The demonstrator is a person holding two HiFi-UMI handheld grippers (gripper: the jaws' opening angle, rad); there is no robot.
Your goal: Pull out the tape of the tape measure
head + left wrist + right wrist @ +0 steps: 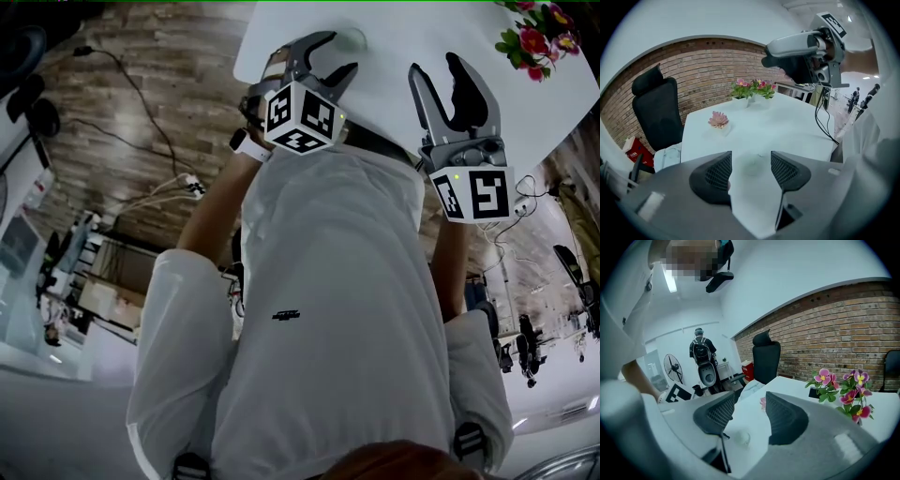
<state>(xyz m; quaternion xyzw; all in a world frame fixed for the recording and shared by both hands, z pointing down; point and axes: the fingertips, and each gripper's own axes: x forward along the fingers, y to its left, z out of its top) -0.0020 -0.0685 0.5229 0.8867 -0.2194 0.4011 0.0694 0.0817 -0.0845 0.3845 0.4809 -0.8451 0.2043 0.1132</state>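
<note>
Left tongs (pixel 751 163) spread wide, empty, over white tabletop (pixel 787 126). Right tongs (pixel 749 411) open, empty. Small round tape measure (pixel 742 438) untouched on tabletop.

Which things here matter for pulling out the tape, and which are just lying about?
For the job: small round white thing, likely the tape measure; left gripper, open; right gripper, open.
Lying about: pink flowers; pink succulent; black office chair; black cable.
</note>
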